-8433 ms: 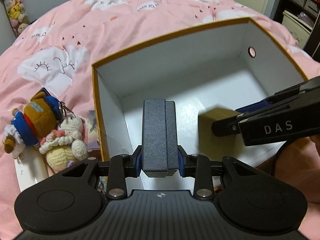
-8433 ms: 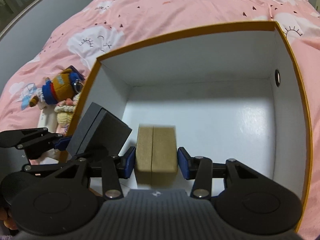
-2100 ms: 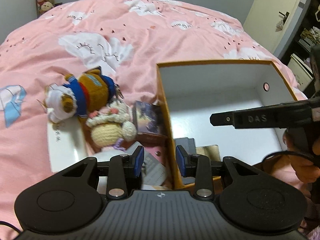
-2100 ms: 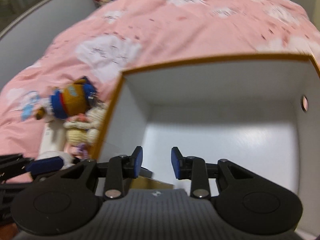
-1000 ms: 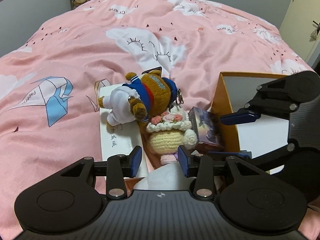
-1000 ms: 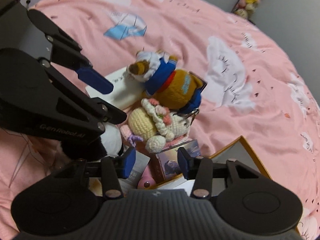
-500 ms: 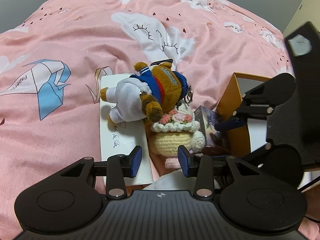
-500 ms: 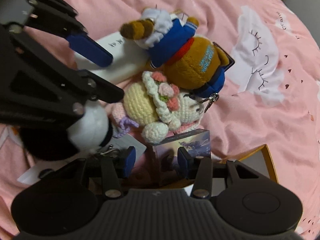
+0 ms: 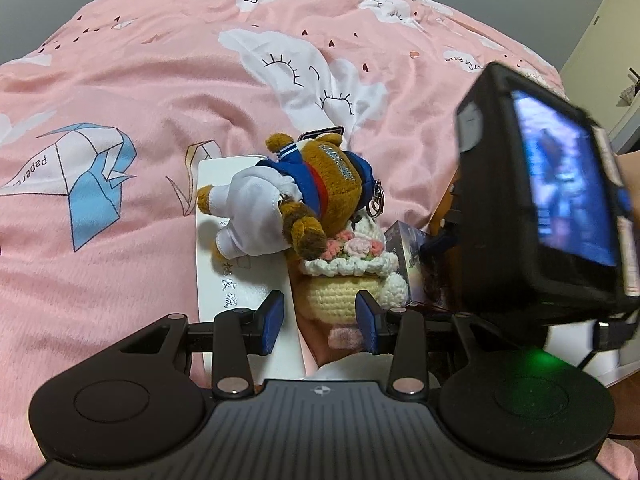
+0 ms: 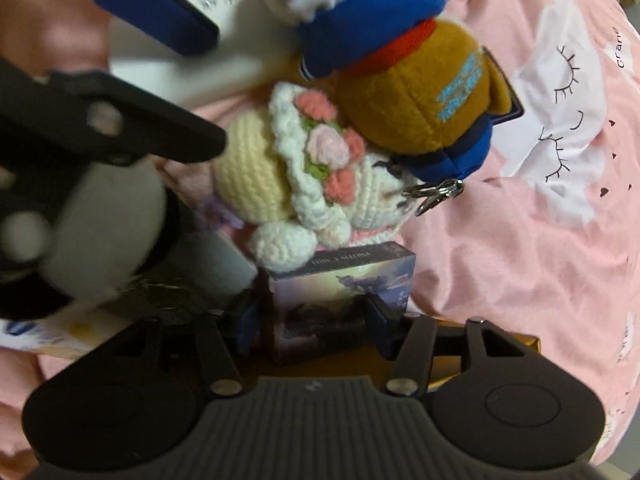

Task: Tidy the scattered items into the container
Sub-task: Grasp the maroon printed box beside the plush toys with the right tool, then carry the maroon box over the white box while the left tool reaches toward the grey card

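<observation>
A brown plush bear in a blue and white sailor suit (image 9: 296,196) lies on a white flat box (image 9: 236,280). A cream crochet doll with pink flowers (image 9: 348,268) lies below the bear. My left gripper (image 9: 320,316) is open, its fingers on either side of the doll's lower end. A small dark picture-printed box (image 10: 344,280) stands between the doll and the orange container wall (image 10: 460,356). My right gripper (image 10: 312,320) is open with its fingers on either side of this box. The container's inside is hidden.
The pink bedspread (image 9: 160,92) with white clouds lies all around. The right gripper's camera body (image 9: 540,208) blocks the right of the left wrist view. A round white and black plush (image 10: 92,216) and some papers (image 10: 60,332) lie at the left.
Both grippers have left the container and moved over to the pile of items. The right gripper has dropped down around the dark printed box. The left gripper has closed in on the crochet doll.
</observation>
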{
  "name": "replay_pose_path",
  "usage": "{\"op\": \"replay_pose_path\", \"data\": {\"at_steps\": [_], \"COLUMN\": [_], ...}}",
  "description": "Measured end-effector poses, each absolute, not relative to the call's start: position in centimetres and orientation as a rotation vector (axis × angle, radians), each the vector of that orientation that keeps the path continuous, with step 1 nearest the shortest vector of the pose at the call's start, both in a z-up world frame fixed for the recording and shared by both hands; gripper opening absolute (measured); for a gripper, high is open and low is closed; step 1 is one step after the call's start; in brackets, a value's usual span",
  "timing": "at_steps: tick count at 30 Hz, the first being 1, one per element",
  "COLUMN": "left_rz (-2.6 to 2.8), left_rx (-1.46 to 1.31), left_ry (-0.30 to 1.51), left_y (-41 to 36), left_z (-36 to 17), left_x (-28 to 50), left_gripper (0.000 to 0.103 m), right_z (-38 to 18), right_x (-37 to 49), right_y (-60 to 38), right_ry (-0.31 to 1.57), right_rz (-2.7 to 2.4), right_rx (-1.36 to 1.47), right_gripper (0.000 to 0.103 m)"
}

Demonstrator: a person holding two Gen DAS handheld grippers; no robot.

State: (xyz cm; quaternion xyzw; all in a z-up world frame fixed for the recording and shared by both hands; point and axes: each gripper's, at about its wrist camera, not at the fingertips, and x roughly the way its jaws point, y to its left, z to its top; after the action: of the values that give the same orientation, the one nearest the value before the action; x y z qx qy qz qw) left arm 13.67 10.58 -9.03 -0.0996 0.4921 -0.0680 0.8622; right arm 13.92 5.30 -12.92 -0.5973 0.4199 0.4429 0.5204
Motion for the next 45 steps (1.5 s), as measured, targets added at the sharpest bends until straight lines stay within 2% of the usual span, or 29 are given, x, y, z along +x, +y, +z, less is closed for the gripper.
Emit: {"op": "replay_pose_path", "data": {"at_steps": [4,10,12,14,16,18,21,23,34,40,45], "left_rz": [-0.152,-0.154,-0.154,-0.154,-0.154,-0.153,-0.154,-0.154,-0.163,-0.229,-0.286], "left_rx": [-0.211,-0.199,-0.194,-0.195,-0.196,-0.193,-0.195,-0.196,-0.197,-0.167,-0.127], "left_ry": [1.028,1.024,1.023,1.023,1.024,1.025,1.026,1.026,1.027,1.001,0.989], "left_y": [10.7,10.5,10.5,10.5,10.5,10.4,10.4,10.4,10.4,9.9,9.2], "left_z": [-9.1,-9.2,-9.2,-9.2,-9.1,-9.1,-9.1,-9.0,-8.9,-8.2,-7.6], "left_x": [13.7,13.9,13.8,13.7,13.6,13.5,13.5,13.5,13.2,12.4,11.6], "left_gripper": [0.046,0.046,0.046,0.046,0.046,0.046,0.046,0.046,0.046,0.046,0.046], "right_z": [-13.9,-14.1,-13.8,-13.1,-12.2,-11.1,-9.4,-8.6,-7.9,-7.1,-4.0], "right_x": [13.8,13.5,12.9,12.3,12.1,12.2,12.4,12.7,17.9,18.2,16.2], "right_y": [5.7,5.3,5.0,4.6,4.2,3.8,3.4,3.1,3.8,3.4,1.5], "right_ry": [0.996,0.984,0.963,0.932,0.880,0.856,0.834,0.822,0.892,0.865,0.803], "right_rz": [1.039,1.040,1.046,1.046,1.026,1.003,0.986,0.965,0.909,0.906,0.935], "right_rx": [-1.449,-1.430,-1.428,-1.415,-1.399,-1.357,-1.298,-1.271,-1.171,-1.117,-0.992], "right_gripper": [0.075,0.076,0.072,0.054,0.045,0.044,0.037,0.027,0.029,0.025,0.025]}}
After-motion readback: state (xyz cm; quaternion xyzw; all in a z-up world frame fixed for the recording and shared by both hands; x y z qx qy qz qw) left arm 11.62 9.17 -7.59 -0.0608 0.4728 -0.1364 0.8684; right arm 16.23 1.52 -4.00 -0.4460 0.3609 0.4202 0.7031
